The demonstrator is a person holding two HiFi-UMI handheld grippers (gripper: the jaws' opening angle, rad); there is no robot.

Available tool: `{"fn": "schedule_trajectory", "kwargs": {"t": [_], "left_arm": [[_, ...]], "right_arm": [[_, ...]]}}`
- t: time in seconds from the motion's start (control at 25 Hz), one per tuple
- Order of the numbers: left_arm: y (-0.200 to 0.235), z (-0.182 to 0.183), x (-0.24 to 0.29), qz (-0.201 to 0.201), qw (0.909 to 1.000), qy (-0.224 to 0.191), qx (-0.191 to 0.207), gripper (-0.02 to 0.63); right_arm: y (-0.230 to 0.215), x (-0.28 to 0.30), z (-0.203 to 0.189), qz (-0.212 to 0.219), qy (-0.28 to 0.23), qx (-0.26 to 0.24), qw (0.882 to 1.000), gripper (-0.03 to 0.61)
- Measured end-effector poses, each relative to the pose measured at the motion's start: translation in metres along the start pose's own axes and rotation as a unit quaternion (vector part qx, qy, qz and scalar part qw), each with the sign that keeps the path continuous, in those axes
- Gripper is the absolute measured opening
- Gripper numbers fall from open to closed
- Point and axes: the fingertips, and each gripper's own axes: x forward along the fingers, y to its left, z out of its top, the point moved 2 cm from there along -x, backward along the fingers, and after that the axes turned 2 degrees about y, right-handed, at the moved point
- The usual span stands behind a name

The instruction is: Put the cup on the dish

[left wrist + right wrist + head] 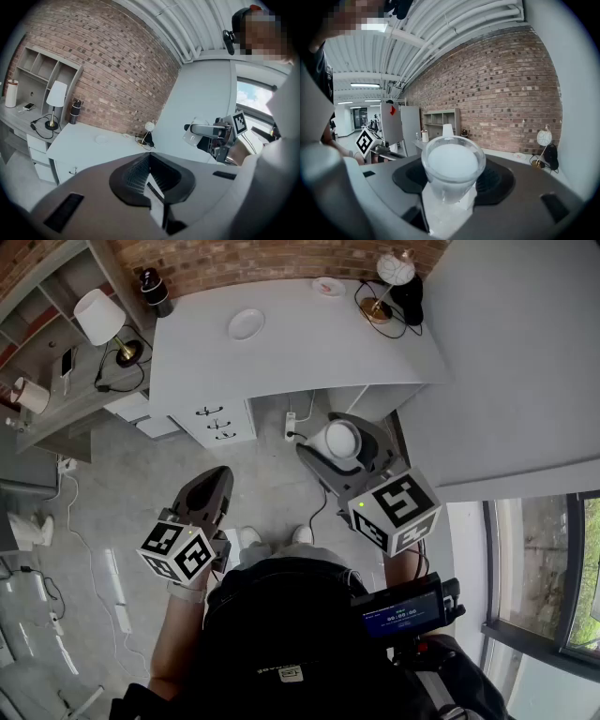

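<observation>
As seen from head view, cup (339,438): clamped in right gripper (452,180), held over floor (272,484), short of desk front edge, on no surface.
Right gripper jaws: closed on cup's lower wall, one dark pad on each side; rim turned toward gripper camera.
Left gripper (210,486): jaws together at tips, nothing between; low at left over floor, well apart from cup.
Dish (246,324): on desk (309,352), left of centre; well apart from cup.
Room around dish: bare desk top on every side; dark bottle (156,292) at rear left corner, globe lamp (395,271) with looped cable at rear right, small plate (328,286) near rear edge.
Edges: desk front edge between cup and dish; drawer unit (221,418) under left part; brick wall (262,259) behind.
Cup: translucent, whitish, round, tapering toward base.
Dish: white, round, shallow, smooth.
Desk: matte white, flat, square-cornered.
Floor: grey, mottled.
</observation>
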Motion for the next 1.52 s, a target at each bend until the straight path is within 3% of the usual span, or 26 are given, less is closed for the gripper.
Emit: {"fn": "schedule_trajectory", "kwargs": {"t": [1.2, 1.52], "left_arm": [[-0.006, -0.004, 0.019, 0.032, 0.9994, -0.003, -0.015, 0.005], [-0.021, -0.008, 0.032, 0.043, 0.999, -0.006, -0.013, 0.005]], "right_arm": [[-0.033, -0.004, -0.004, 0.011, -0.012, 0.022, 1.0, 0.272], [-0.049, -0.014, -0.007, 0.014, -0.014, 0.002, 1.0, 0.272]]}}
